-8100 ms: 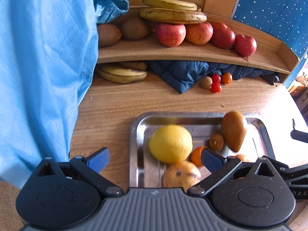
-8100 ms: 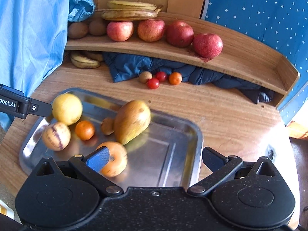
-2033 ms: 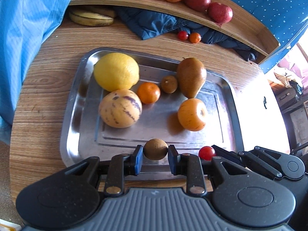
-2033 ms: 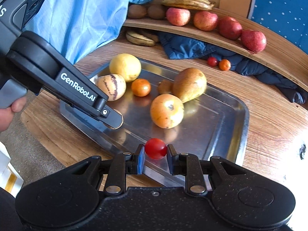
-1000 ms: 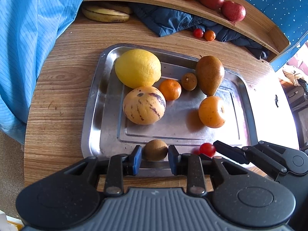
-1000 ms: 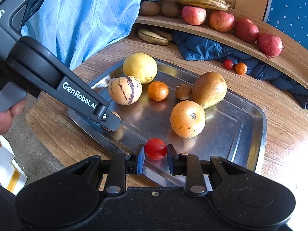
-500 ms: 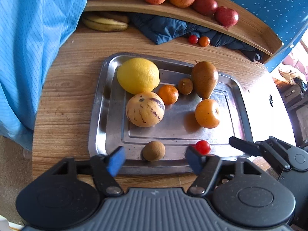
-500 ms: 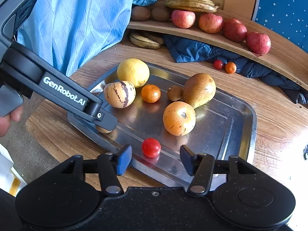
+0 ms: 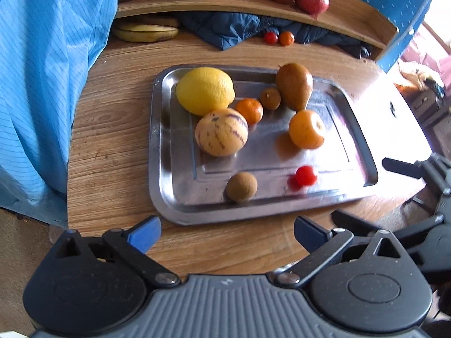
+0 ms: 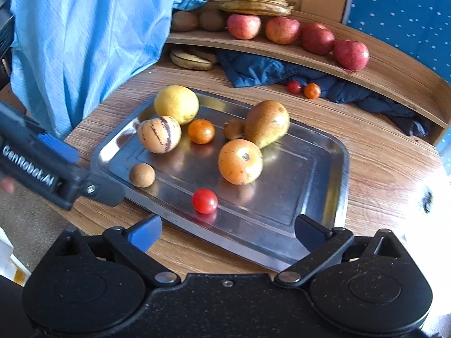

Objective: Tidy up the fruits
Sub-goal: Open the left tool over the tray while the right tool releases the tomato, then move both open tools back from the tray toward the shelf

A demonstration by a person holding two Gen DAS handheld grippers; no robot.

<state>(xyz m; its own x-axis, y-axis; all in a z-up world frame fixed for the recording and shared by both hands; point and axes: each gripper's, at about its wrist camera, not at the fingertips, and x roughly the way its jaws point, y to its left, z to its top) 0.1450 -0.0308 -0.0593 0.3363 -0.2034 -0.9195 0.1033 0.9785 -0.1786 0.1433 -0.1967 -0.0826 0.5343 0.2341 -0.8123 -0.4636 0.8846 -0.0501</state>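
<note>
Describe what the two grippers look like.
Both are black plastic with twin round hubs and linkage arms ending in blue-padded jaws. The left gripper has a ribbed grey body; the right gripper is speckled black. White "GenRobot.AI" lettering shows on the left one's side.

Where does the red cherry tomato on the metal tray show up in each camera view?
Left wrist: cherry tomato lies near the tray's front edge, right of the round brown fruit.
Right wrist: cherry tomato lies lower centre, below the orange persimmon.
Shared landmark: the persimmon.

Your left gripper wide open, above table. Small brown fruit and red tomato sit on tray.
</note>
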